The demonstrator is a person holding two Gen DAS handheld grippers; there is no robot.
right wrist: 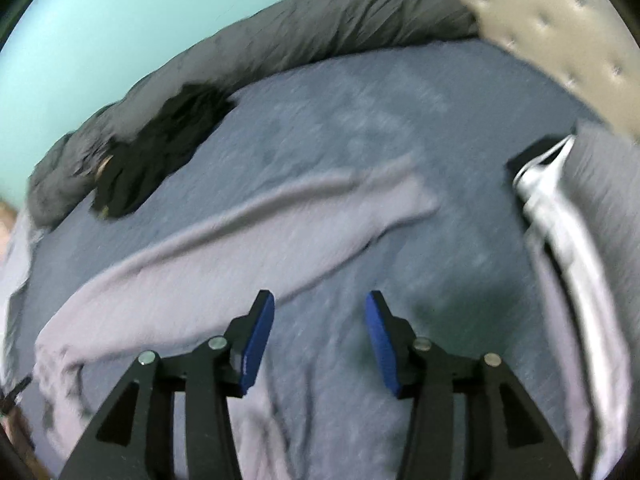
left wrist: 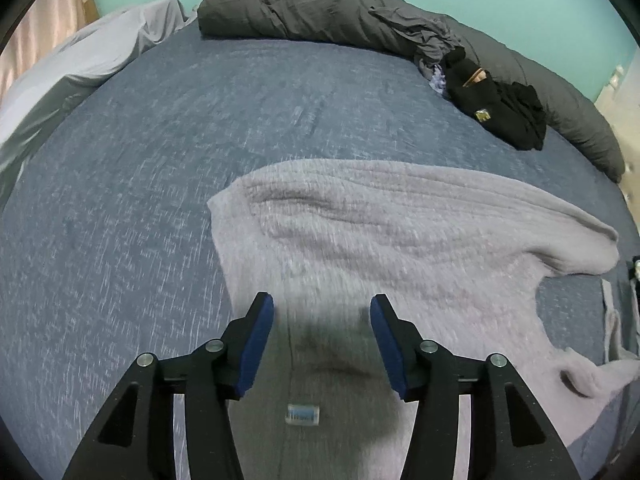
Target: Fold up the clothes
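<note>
Spread jaws above lavender sweater (left wrist: 360, 232)

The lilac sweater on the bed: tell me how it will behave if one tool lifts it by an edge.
The lilac sweater is probably floppy: it lies in soft ridges and its sleeve trails limply across the bed sheet. Its fuzzy knit likely grips rather than slips. Lifted by one edge, it would likely sag and drag.

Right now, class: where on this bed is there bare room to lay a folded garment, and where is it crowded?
Free: the blue sheet between the pale sweater, the grey pillow and the dark duvet. Crowded: the far right, where black clothes lie against the duvet.
</note>
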